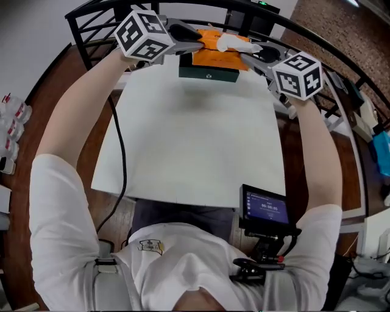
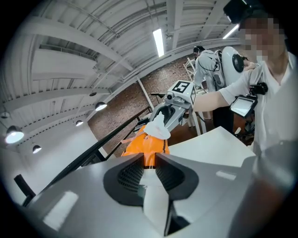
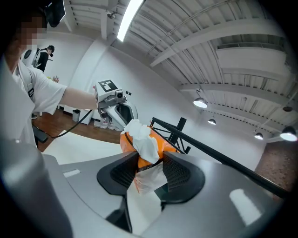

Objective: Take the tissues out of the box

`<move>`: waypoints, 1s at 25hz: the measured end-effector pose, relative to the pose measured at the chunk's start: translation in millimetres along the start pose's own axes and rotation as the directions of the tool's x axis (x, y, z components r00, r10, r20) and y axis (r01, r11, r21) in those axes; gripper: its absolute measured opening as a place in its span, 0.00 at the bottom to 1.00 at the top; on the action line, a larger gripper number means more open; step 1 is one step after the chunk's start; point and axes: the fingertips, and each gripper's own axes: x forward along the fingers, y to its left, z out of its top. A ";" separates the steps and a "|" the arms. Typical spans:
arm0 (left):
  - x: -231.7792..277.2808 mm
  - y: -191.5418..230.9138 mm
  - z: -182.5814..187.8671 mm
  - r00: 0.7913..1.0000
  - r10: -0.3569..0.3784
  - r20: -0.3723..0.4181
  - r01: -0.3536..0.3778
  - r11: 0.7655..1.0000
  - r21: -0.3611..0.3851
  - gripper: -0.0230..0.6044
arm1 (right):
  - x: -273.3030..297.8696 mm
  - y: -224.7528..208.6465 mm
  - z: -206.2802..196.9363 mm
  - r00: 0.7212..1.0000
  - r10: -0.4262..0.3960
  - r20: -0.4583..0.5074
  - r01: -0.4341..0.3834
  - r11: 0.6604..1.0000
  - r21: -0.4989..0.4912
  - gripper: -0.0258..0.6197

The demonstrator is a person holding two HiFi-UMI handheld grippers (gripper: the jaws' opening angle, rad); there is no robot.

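Note:
An orange tissue pack (image 1: 210, 58) hangs just above a dark green box (image 1: 208, 74) at the far edge of the white table (image 1: 189, 146). A white tissue (image 1: 234, 42) sticks out of the pack's top. My left gripper (image 1: 198, 46) is shut on the pack's left end, seen as orange wrap (image 2: 145, 145) pinched between its jaws. My right gripper (image 1: 247, 53) is shut on the pack's right end. In the right gripper view, orange wrap (image 3: 163, 145) and a clear plastic flap sit between its jaws, with the tissue (image 3: 142, 137) just beyond.
A black metal railing (image 1: 97, 18) curves behind the table's far edge. A small screen on a mount (image 1: 265, 207) stands at the near right corner. A black cable (image 1: 120, 152) runs down the table's left side. Wooden floor surrounds the table.

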 end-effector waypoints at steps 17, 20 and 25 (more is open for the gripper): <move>-19.7 -175.9 -76.2 0.991 -0.131 -0.032 0.126 0.985 -0.119 0.15 | -35.7 164.5 -96.1 0.992 0.079 -0.103 -0.062 0.986 0.152 0.29; -10.7 -191.5 -86.5 0.989 -0.145 -0.014 0.141 0.976 -0.168 0.15 | -38.8 174.1 -116.0 0.989 0.095 -0.116 -0.074 0.981 0.179 0.29; -5.0 -203.7 -106.5 0.991 -0.130 0.028 0.133 0.963 -0.235 0.14 | -32.2 186.9 -138.6 0.988 0.104 -0.110 -0.080 0.976 0.204 0.30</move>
